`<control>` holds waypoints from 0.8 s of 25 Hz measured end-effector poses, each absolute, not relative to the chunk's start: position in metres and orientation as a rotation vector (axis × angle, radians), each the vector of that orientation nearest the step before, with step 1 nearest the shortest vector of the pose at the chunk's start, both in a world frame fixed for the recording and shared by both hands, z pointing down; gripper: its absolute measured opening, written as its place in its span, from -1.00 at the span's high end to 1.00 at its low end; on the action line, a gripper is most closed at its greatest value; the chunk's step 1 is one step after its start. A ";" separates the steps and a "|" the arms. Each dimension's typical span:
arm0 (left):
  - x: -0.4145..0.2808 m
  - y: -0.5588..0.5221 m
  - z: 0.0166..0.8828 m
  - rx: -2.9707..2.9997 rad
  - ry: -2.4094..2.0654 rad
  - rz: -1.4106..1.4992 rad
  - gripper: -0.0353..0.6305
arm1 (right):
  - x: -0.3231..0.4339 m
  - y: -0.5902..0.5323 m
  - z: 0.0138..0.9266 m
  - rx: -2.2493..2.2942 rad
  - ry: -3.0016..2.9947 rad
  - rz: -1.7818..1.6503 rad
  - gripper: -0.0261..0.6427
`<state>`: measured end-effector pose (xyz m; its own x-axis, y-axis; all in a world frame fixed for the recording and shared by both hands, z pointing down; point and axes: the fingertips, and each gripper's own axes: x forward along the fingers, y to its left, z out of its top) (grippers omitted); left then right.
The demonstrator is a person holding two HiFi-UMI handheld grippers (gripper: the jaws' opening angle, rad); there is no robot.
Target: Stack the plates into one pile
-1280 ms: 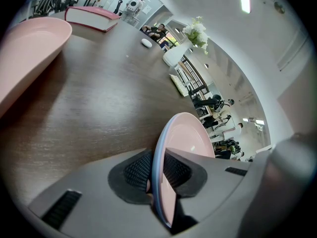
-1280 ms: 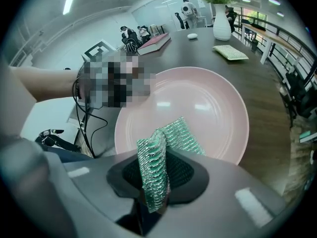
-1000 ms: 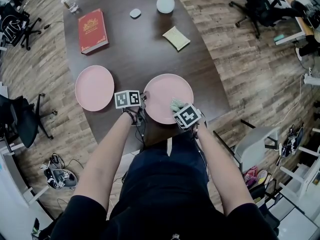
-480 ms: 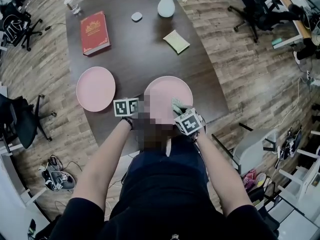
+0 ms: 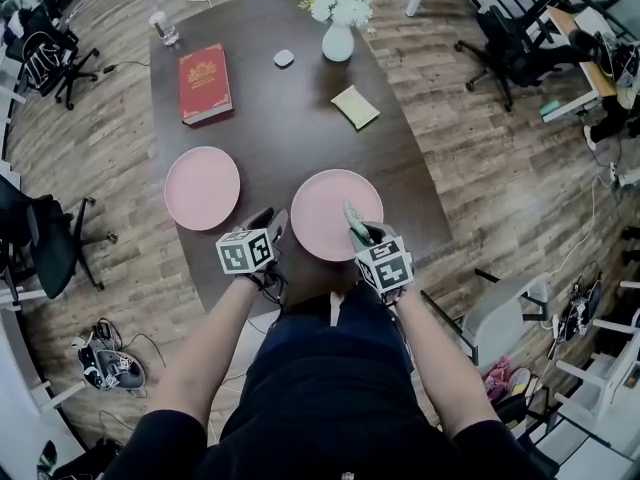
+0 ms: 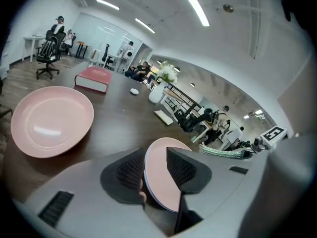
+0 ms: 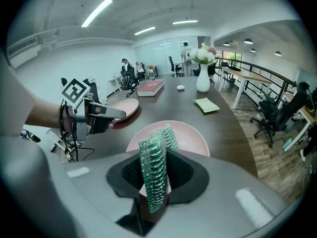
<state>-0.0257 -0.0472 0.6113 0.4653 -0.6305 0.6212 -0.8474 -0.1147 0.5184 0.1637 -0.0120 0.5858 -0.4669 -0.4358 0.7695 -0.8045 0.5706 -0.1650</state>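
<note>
Two plates lie unstacked: left plate (image 5: 202, 188) by the table's (image 5: 290, 118) left edge, front plate (image 5: 337, 214) at its front edge. The left gripper (image 5: 268, 222) has jaws just opened apart, holding nothing; the right gripper (image 5: 356, 228) clamps a green strip (image 7: 156, 175)

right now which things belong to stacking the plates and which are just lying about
Job: left pink plate, right pink plate, left hand-held gripper, right hand-held gripper holding a green studded strip.
Lying about: red book, white vase of flowers, yellow-green pad, small white oval object, glass.
</note>
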 end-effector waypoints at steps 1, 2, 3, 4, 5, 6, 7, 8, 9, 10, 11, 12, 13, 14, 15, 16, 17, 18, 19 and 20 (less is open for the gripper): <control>-0.029 -0.044 0.601 1.844 -1.266 0.292 0.50 | 0.163 -0.012 0.577 0.997 -2.133 0.672 0.67; -0.031 -0.042 0.591 1.859 -1.285 0.276 0.50 | 0.162 -0.013 0.567 1.007 -2.155 0.658 0.67; -0.034 -0.040 0.579 1.874 -1.309 0.259 0.50 | 0.163 -0.014 0.557 1.017 -2.177 0.642 0.67; -0.038 -0.038 0.567 1.889 -1.338 0.240 0.55 | 0.163 -0.016 0.547 1.028 -2.200 0.626 0.67; -0.041 -0.037 0.555 1.904 -1.370 0.222 0.61 | 0.163 -0.018 0.537 1.037 -2.226 0.609 0.67; -0.043 -0.035 0.543 1.920 -1.402 0.205 0.67 | 0.163 -0.020 0.527 1.045 -2.251 0.594 0.67; -0.044 -0.032 0.532 1.938 -1.430 0.190 0.72 | 0.164 -0.020 0.517 1.051 -2.275 0.582 0.67; -0.045 -0.028 0.520 1.958 -1.457 0.177 0.75 | 0.165 -0.019 0.508 1.056 -2.297 0.572 0.67; -0.045 -0.023 0.509 1.976 -1.481 0.165 0.77 | 0.166 -0.017 0.499 1.061 -2.317 0.565 0.67; -0.044 -0.017 0.497 1.992 -1.504 0.150 0.81 | 0.168 -0.014 0.490 1.064 -2.336 0.558 0.67; -0.043 -0.012 0.485 2.005 -1.527 0.131 0.83 | 0.169 -0.011 0.481 1.065 -2.354 0.552 0.67; -0.043 -0.006 0.473 2.012 -1.552 0.111 0.87 | 0.170 -0.008 0.472 1.063 -2.372 0.545 0.67; -0.042 0.001 0.462 2.014 -1.577 0.090 0.88 | 0.172 -0.005 0.464 1.057 -2.392 0.536 0.67; -0.040 0.009 0.451 2.011 -1.601 0.069 0.90 | 0.173 -0.001 0.455 1.049 -2.412 0.522 0.67; -0.039 0.018 0.442 2.004 -1.624 0.049 0.91 | 0.175 0.004 0.446 1.041 -2.431 0.507 0.67; -0.037 0.027 0.433 1.997 -1.645 0.030 0.91 | 0.178 0.008 0.439 1.032 -2.449 0.492 0.67; -0.034 0.037 0.425 1.992 -1.665 0.013 0.91 | 0.181 0.014 0.432 1.026 -2.465 0.480 0.67; -0.032 0.047 0.418 1.989 -1.684 -0.002 0.91 | 0.185 0.020 0.425 1.020 -2.479 0.469 0.67; -0.029 0.057 0.411 1.987 -1.703 -0.016 0.91 | 0.188 0.026 0.419 1.014 -2.492 0.460 0.67; -0.027 0.067 0.404 1.985 -1.722 -0.028 0.91 | 0.191 0.033 0.413 1.007 -2.504 0.451 0.67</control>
<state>-0.0269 0.0674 0.4043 0.1967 -0.9311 0.3072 -0.9207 -0.0676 0.3845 0.1913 0.0326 0.4133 -0.6589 -0.5813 0.4774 -0.7113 0.6880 -0.1439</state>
